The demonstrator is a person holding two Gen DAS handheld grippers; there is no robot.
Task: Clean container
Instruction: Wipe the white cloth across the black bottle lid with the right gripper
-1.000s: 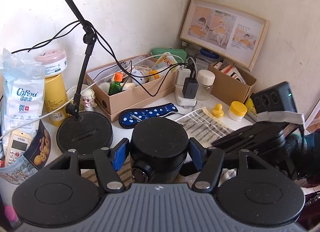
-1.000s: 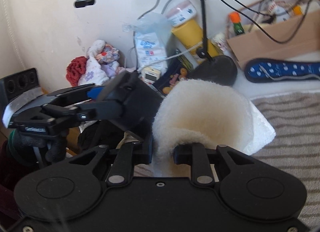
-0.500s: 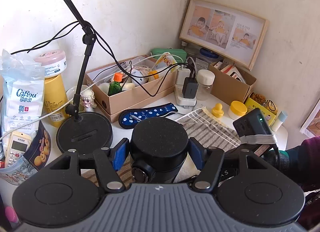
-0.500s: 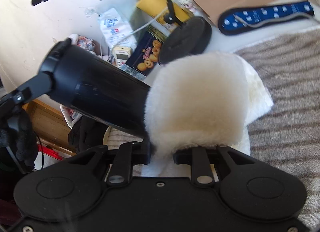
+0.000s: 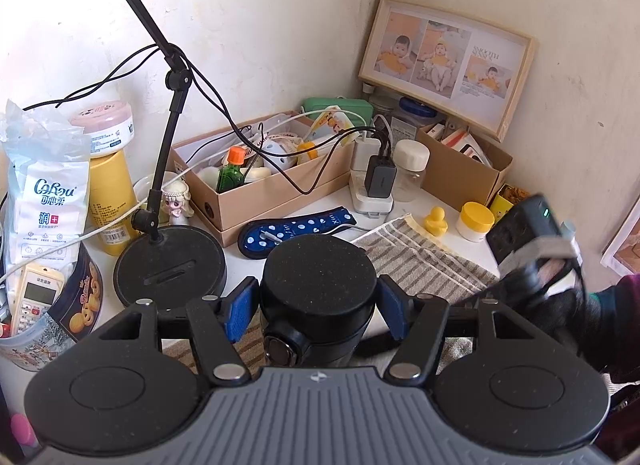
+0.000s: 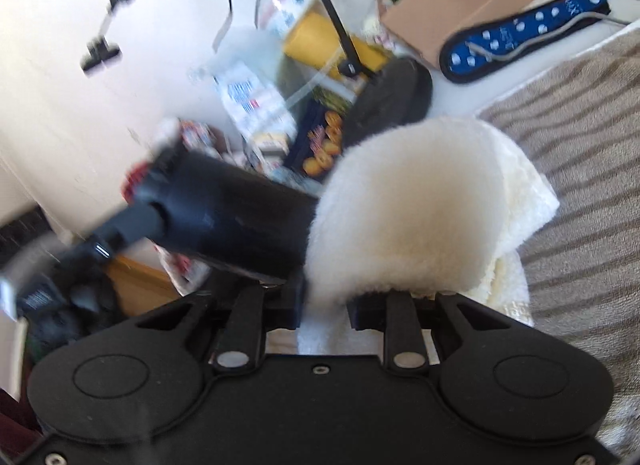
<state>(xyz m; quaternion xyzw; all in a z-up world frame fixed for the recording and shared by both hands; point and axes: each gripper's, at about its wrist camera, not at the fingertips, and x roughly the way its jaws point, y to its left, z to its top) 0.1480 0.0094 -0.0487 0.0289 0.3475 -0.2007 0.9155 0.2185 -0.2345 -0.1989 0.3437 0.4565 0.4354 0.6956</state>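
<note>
One black container (image 5: 319, 285), clamped between the two blue pads (image 5: 239, 311) of the left gripper (image 5: 318, 307), held tilted above the striped towel (image 5: 416, 265); jaws pinch its body just below the lid; in the right wrist view the same container (image 6: 228, 221) lies slanted at left, its lower end disappearing behind one fluffy white cloth (image 6: 404, 217); right gripper (image 6: 324, 305) is pinching that cloth, the wad bulging out between and above its fingers, cloth edge against the container's side; right view is motion-blurred, so exact contact area unclear. Count on the desk, left wrist view: two open cardboard boxes, one long (image 5: 264, 181), one in the corner (image 5: 464, 173); one round black stand base (image 5: 170, 265) with one pole; one blue dotted power strip (image 5: 296, 231); one yellow duck (image 5: 435, 221); one yellow-lidded jar (image 5: 475, 221); one framed photo sheet (image 5: 448, 65) leaning on the wall; one cookie tin (image 5: 76, 305) with one remote (image 5: 36, 297) in it.
</note>
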